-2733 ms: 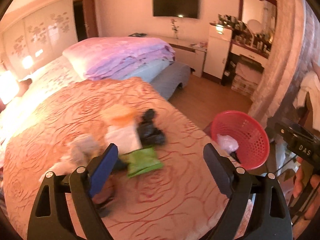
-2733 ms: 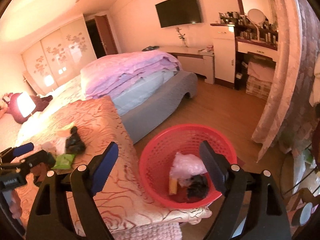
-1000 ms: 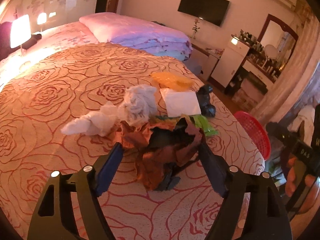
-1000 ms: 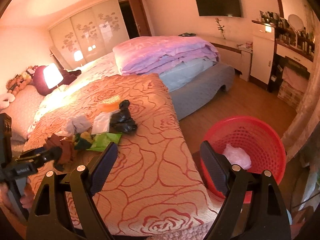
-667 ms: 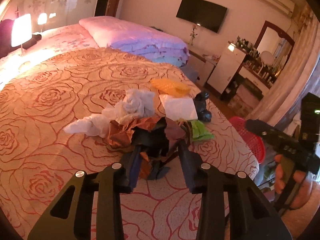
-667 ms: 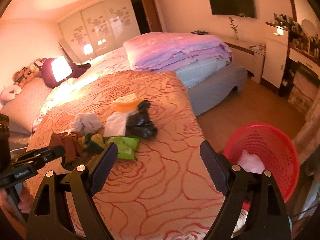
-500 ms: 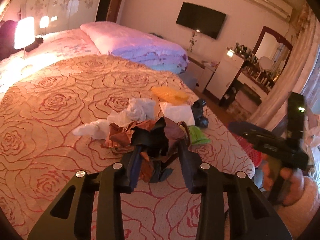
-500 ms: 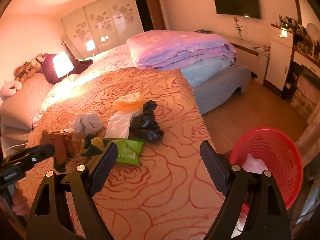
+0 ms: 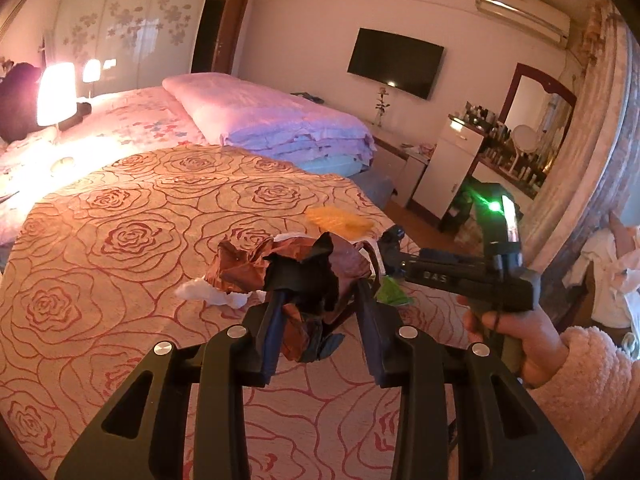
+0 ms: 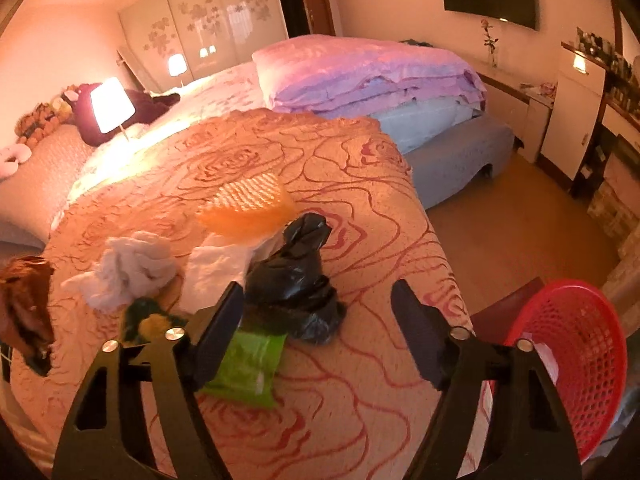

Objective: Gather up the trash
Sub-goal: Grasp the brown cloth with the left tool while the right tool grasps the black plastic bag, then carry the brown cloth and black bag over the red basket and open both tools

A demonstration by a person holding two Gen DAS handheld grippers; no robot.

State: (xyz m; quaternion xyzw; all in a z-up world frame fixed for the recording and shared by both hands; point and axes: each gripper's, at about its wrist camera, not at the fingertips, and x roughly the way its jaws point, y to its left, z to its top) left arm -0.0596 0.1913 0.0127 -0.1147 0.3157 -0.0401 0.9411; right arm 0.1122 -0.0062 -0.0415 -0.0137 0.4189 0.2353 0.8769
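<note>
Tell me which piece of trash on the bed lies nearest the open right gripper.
The black bag, lying just ahead of the right gripper; tissues and orange tray sit farther.

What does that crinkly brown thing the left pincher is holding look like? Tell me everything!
The crumpled brown wrapper looks like shiny, foil-like plastic, reddish brown with black parts mixed in. It is scrunched into a wrinkled bunch with pointed corners sticking up. The left gripper is shut on it, its two fingers pinching from both sides, and loose ends hang down between them. It seems lifted a little above the rose-patterned bedspread. In the right wrist view only one brown edge shows, at the far left.
</note>
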